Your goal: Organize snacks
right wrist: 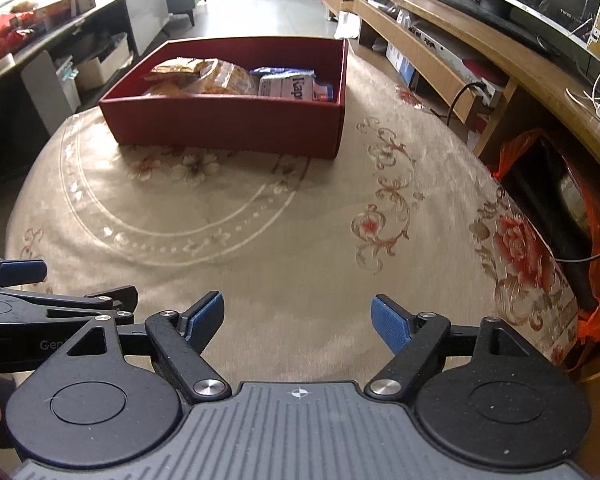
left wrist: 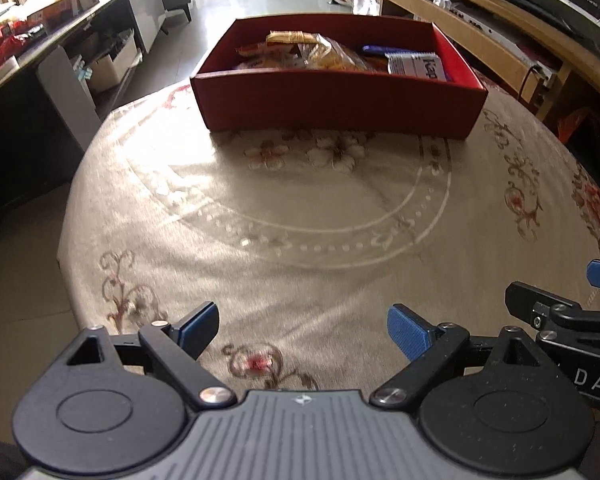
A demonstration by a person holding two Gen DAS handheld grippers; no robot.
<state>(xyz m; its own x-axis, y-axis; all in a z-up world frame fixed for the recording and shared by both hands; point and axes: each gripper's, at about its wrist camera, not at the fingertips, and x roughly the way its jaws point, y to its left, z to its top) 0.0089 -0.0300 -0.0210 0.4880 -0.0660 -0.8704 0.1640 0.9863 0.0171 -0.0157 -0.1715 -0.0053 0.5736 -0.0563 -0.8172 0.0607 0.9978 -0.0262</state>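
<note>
A red box (left wrist: 336,104) stands at the far side of the round table; it also shows in the right wrist view (right wrist: 224,124). Inside lie several snack packs: golden-orange bags (left wrist: 324,56) (right wrist: 208,76) and a white-and-blue packet (left wrist: 418,66) (right wrist: 290,86). My left gripper (left wrist: 302,330) is open and empty above the near table edge. My right gripper (right wrist: 298,320) is open and empty, just to the right of the left one. Each gripper's side shows in the other's view.
The table wears a beige floral cloth (left wrist: 300,208) (right wrist: 284,220). A dark counter with clutter (left wrist: 40,28) runs on the left. A wooden TV stand (right wrist: 460,40) runs on the right, with an orange bag (right wrist: 540,168) by the table edge.
</note>
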